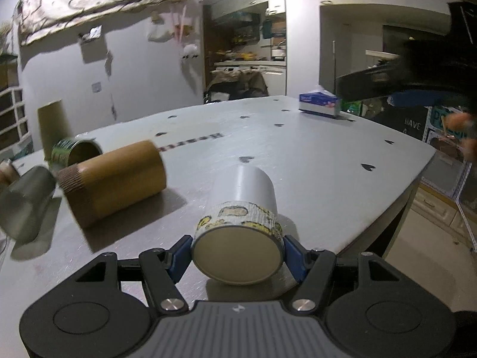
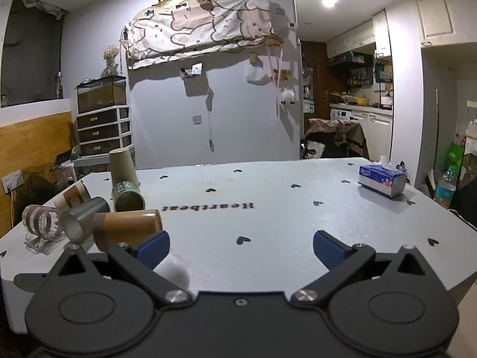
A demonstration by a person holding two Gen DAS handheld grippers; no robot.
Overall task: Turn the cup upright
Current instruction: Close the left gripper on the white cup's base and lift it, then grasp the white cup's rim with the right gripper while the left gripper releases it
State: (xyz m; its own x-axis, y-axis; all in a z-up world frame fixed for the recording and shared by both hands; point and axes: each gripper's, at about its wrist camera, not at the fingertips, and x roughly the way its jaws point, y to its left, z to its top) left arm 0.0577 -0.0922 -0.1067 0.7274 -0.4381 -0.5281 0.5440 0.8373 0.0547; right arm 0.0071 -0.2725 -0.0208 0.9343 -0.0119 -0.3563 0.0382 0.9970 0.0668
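A white cup (image 1: pixel 243 208) with a patterned yellow band lies on its side on the grey table (image 1: pixel 313 155), its flat base facing the camera. My left gripper (image 1: pixel 237 252) is shut on the cup near its base, a blue pad on each side. In the right wrist view only a white blur of the cup (image 2: pixel 174 271) shows under the left finger. My right gripper (image 2: pixel 241 246) is open and empty above the table; it also shows in the left wrist view (image 1: pixel 417 83), high at the right.
A brown ribbed cup (image 1: pixel 114 180), a metal cup (image 1: pixel 23 205) and a green can (image 1: pixel 76 150) lie on their sides at the left, with a tan paper cup (image 1: pixel 53 128) standing upside down behind. A tissue pack (image 1: pixel 319 104) sits at the far right edge.
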